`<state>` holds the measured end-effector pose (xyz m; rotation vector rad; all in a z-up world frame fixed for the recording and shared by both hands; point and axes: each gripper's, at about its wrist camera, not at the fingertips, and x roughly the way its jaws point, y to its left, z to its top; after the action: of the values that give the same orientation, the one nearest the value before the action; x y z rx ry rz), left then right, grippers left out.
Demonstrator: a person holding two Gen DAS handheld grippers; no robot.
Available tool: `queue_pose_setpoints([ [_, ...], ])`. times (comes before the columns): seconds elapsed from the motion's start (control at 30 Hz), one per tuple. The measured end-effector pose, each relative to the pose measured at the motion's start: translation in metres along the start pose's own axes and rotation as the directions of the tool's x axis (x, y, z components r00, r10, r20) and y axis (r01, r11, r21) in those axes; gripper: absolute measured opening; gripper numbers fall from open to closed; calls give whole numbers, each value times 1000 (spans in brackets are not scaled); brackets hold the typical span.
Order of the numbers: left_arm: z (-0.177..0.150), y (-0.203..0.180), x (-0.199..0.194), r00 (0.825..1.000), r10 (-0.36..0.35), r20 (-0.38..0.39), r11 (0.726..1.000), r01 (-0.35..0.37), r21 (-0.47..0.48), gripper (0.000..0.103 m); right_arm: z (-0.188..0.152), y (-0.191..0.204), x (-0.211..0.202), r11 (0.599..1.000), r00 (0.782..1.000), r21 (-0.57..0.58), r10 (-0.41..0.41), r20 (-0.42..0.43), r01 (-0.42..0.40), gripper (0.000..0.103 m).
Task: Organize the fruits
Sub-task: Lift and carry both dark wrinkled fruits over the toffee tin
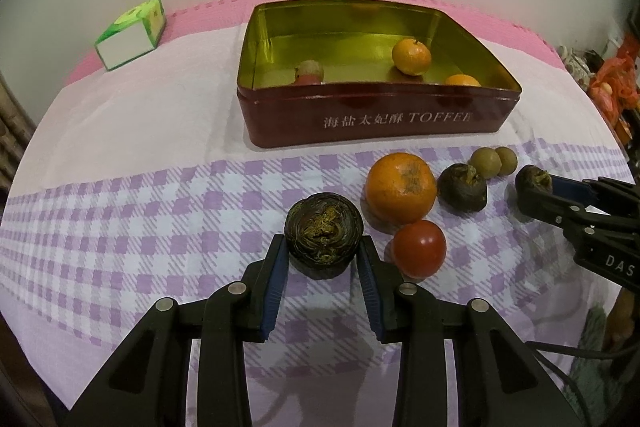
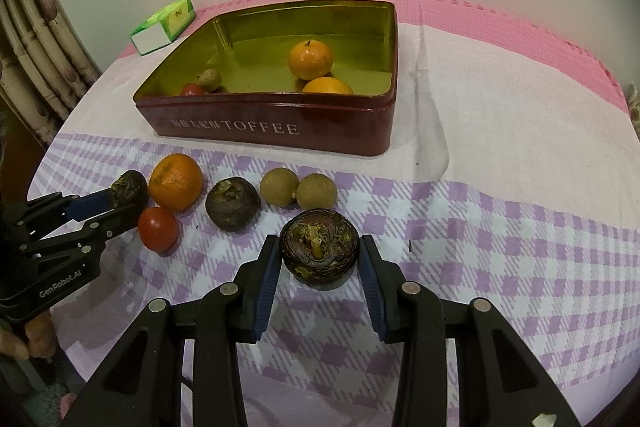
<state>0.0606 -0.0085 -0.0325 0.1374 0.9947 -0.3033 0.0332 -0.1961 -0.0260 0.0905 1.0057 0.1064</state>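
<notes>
- The left gripper [image 1: 323, 247] pinches a dark, wrinkled round fruit with a yellowish crusted top [image 1: 324, 233]; both blue pads touch its sides, and it sits at the cloth, near the front of the checked band.
- The right gripper [image 2: 318, 251] pinches a second dark round fruit of the same kind [image 2: 318, 247]; its left pad presses the skin, while the right pad looks barely touching.
- The target, a dark red rectangular tin with a gold inside and "TOFFEE" on its wall [image 1: 400, 123], stands well behind both fruits and already holds two small oranges, a brown round fruit and a red one.
- Still loose on the lilac-and-white checked cloth [image 1: 140, 211]: a large orange [image 1: 400, 187], a red tomato-like fruit [image 1: 419, 247], a third dark fruit [image 1: 462, 187] and two small tan round fruits [image 2: 298, 189].
- Risk: each grip is on a rounded, wrinkled skin near the pad tips, so I judge a fruit could squirt forward or roll out on lifting, more so on the right.
- Risk: the tomato-like fruit lies just beside the left gripper's right finger; a sideways swing could knock it rolling.
- Risk: both hands heading for the tin together could collide, or a low carry could catch the front wall.
</notes>
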Motion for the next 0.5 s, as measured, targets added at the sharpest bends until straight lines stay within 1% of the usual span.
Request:
queue_pose_setpoints([
  [0.27, 5, 1, -7, 1000, 13, 21, 1000, -13, 7, 36, 5, -1, -10, 1000, 1000, 1, 2, 25, -2, 37],
  [0.33, 8, 2, -11, 999, 32, 38, 999, -32, 9, 36, 6, -1, -11, 1000, 1000, 2, 2, 29, -2, 37],
  [0.5, 16, 6, -21, 997, 40, 69, 999, -41, 0, 36, 10, 0, -16, 1000, 999, 0, 4, 42, -4, 37],
])
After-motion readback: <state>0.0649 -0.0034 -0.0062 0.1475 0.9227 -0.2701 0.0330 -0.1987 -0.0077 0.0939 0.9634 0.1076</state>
